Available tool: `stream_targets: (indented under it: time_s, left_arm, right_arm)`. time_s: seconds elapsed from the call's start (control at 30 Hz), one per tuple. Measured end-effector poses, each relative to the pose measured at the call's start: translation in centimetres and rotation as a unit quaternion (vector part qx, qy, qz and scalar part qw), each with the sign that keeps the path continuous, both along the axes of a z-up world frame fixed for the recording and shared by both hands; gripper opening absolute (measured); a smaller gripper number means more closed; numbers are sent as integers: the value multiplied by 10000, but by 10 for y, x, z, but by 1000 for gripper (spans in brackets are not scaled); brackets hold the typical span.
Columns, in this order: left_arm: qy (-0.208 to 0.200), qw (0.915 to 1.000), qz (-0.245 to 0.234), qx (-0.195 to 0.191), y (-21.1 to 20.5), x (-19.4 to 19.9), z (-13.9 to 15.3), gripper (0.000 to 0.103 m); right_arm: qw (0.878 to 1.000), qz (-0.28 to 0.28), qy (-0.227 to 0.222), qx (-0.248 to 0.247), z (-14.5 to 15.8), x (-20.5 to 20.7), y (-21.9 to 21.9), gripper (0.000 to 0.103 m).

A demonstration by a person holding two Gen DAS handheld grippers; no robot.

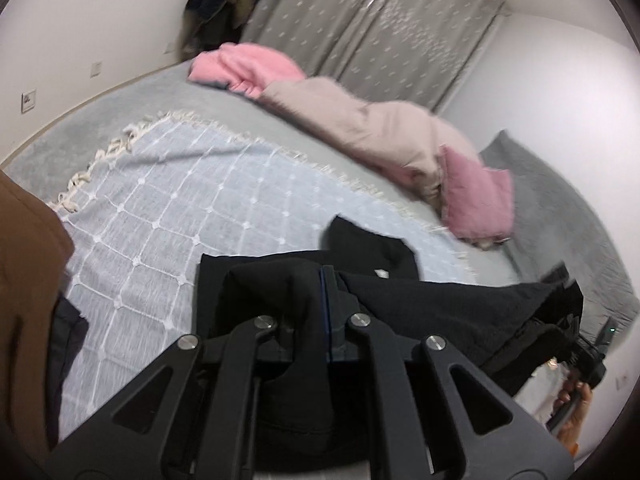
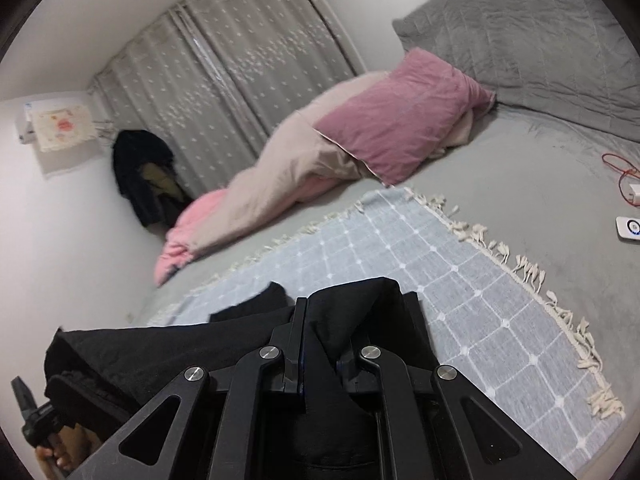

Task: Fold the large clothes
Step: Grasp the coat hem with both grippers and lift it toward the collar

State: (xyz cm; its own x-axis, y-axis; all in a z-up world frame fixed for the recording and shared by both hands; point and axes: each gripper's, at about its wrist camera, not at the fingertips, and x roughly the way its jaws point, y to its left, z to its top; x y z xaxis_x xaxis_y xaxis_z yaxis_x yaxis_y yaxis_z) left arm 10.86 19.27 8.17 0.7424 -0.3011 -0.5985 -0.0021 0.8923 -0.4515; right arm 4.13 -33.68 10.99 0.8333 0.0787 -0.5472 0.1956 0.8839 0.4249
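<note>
A large black garment (image 1: 440,304) hangs stretched between my two grippers above a pale blue checked blanket (image 1: 192,208) on the bed. In the left wrist view my left gripper (image 1: 325,270) is shut on a bunched edge of the garment, and folds drape over its fingers. The garment's far end runs right to the other gripper (image 1: 586,354), held by a hand. In the right wrist view my right gripper (image 2: 304,306) is shut on the black garment (image 2: 160,344), which stretches left to the other gripper (image 2: 30,408). A loose part of the garment (image 1: 372,244) rests on the blanket.
A rolled beige and pink duvet (image 2: 272,184) and a pink pillow (image 2: 400,128) lie across the grey bed (image 2: 520,184). A grey pillow (image 2: 520,32), a red cable (image 2: 618,168) and a white device (image 2: 628,230) are near the head. Dark clothes (image 2: 140,172) hang by the curtain. Brown fabric (image 1: 28,280) fills the left edge.
</note>
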Motion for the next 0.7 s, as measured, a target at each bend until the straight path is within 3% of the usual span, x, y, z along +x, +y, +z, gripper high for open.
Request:
stream_targets:
  time_s: [0.13, 0.27, 0.37, 0.5, 0.57, 0.7]
  left_arm:
    - [304, 9985, 70, 451, -16, 37, -47, 13]
    - [294, 9963, 155, 798, -26, 51, -93, 16]
    - [855, 9917, 132, 951, -34, 68, -118, 18]
    - [870, 9923, 73, 881, -35, 72, -109, 37]
    - [745, 9948, 68, 694, -32, 65, -101, 62]
    - [428, 9961, 83, 772, -31, 49, -84, 72]
  right_arm:
    - [9983, -136, 553, -158, -48, 48, 9, 10]
    - [9946, -312, 974, -194, -106, 79, 5, 15]
    - [9879, -341, 1499, -184, -149, 96, 0, 21]
    - [9902, -314, 1354, 150, -151, 94, -13, 33]
    - [9930, -431, 1012, 441, -142, 83, -24, 56]
    - [9949, -559, 583, 609, -119, 61, -32, 61]
